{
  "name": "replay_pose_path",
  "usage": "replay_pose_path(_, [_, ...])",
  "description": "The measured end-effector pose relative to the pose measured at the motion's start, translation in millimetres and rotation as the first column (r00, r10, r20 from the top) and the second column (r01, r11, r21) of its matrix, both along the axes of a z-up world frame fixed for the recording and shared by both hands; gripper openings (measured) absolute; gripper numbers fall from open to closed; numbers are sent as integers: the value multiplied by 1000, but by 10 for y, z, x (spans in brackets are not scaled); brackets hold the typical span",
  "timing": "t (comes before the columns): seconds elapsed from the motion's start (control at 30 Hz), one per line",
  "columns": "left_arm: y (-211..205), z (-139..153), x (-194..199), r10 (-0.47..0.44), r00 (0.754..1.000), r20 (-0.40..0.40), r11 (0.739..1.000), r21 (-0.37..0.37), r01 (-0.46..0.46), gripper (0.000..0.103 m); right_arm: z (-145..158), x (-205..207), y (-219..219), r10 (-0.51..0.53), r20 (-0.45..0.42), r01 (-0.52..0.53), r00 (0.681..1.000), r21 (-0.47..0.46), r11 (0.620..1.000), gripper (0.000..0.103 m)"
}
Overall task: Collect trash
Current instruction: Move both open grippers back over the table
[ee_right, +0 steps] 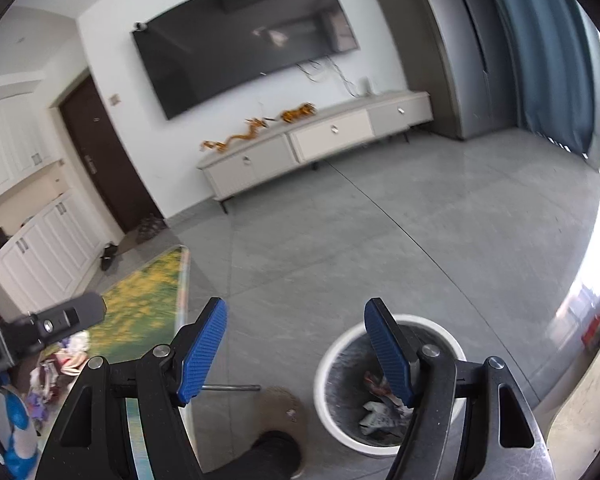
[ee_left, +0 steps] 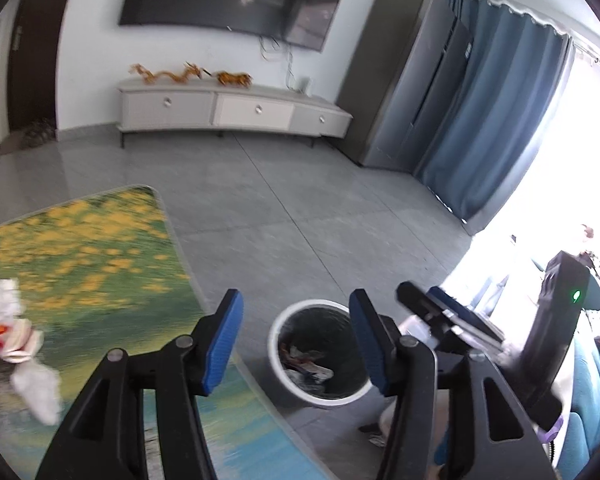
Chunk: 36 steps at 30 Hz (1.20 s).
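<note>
A white round bin (ee_left: 300, 394) stands on the grey floor beside the table, with crumpled wrappers (ee_left: 307, 364) inside. My left gripper (ee_left: 296, 312) hangs open above it, and nothing is between its blue pads. A pile of crumpled tissues and wrappers (ee_left: 8, 332) lies on the flowered table mat (ee_left: 100, 264) to the left. In the right wrist view my right gripper (ee_right: 296, 320) is open and empty too, above and left of the bin (ee_right: 339, 432), which holds paper scraps (ee_right: 379, 412). The table trash (ee_right: 72, 356) shows at the left.
The right tool's black body (ee_left: 451, 316) sits close on the right of my left gripper. A slippered foot (ee_right: 276, 452) stands by the bin. A TV cabinet (ee_left: 236, 110), a dark wardrobe (ee_left: 403, 80) and blue curtains (ee_left: 499, 120) line the far side, across open grey floor.
</note>
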<state>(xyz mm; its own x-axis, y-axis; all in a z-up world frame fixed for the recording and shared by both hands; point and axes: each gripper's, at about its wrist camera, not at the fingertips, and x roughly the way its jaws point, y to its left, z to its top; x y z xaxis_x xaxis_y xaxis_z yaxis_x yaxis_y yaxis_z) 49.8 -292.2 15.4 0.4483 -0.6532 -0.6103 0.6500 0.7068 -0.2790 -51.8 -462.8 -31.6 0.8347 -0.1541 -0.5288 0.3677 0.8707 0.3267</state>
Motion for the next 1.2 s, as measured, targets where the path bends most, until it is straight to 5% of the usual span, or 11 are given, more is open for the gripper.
replay_pose_path(0.33, [1260,269,-143,192,976,106,981,-19,-191,57,495,134,725,144,57,-139,988,-96,986,69])
replay_pose_path(0.63, [2247,174,-246,334,935,121,942,-26,-333,63,707,202,1234,232,66,-220,970,-157,963,71])
replay_pose_path(1.2, [3719,-624,-180,582,813,12,811,63,-581,63,524,593,1899,390,-17,-387,920,-176,905,71])
